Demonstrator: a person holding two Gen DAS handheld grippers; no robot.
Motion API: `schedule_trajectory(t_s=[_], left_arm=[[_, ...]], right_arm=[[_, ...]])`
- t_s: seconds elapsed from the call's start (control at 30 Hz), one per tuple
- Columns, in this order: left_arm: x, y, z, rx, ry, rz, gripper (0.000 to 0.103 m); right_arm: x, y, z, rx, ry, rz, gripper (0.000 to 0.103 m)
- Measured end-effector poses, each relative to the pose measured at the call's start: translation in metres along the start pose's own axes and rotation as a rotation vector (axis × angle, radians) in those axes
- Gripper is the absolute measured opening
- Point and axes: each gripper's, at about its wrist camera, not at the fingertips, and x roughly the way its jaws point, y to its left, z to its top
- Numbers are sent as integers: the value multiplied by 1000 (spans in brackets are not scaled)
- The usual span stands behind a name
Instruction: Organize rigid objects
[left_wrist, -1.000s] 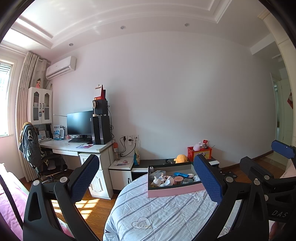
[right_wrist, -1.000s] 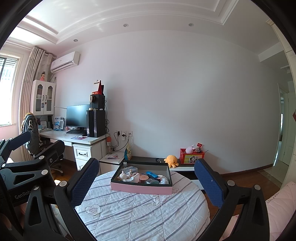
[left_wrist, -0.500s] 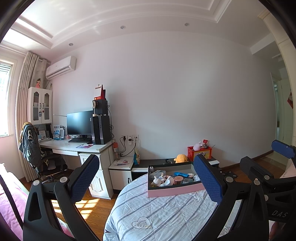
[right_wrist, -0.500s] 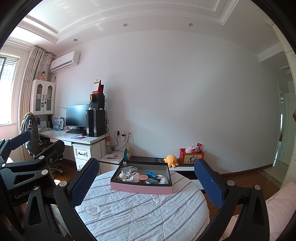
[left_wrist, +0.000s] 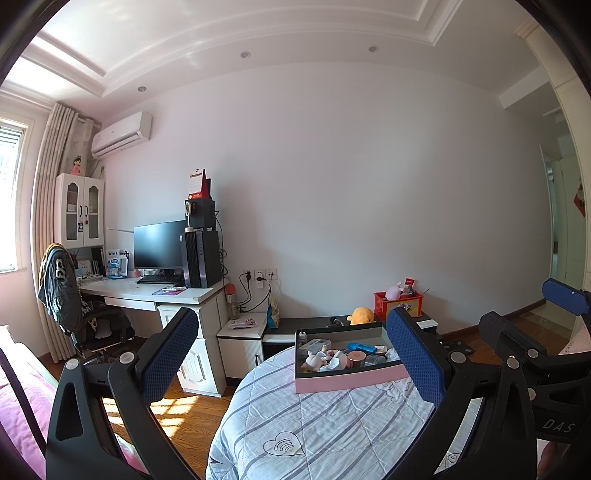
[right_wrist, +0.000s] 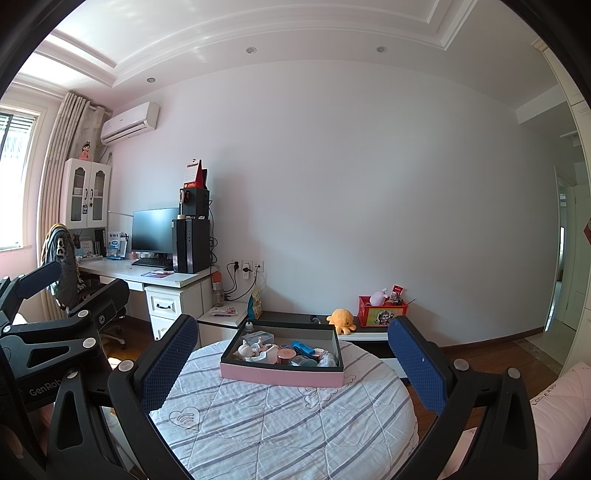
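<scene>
The pink shallow box with dark inside walls (right_wrist: 282, 376), full of little toys, sits low in the middle of the frame near the far edge of the round striped quilted table (right_wrist: 280, 424), so a hard bump from the wide-open, empty left gripper (left_wrist: 295, 362) or right gripper (right_wrist: 291, 365) could push it off, though the near side has lots of bare room.

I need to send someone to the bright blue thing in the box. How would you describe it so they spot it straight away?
Start at the round table with the striped quilted cover; the pink-sided tray sits on its far half. Inside the tray, toward the back and right of centre, the blue object lies flat on the clutter. It is the only bright blue piece there; its neighbours are pale figurines and a round pink-topped item.
</scene>
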Motion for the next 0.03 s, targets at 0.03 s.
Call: schedule_trajectory(t_s=[0.03], left_arm=[[-1,1,0,-5,3,-4,103]], right_arm=[[0,0,0,0,0,1,103]])
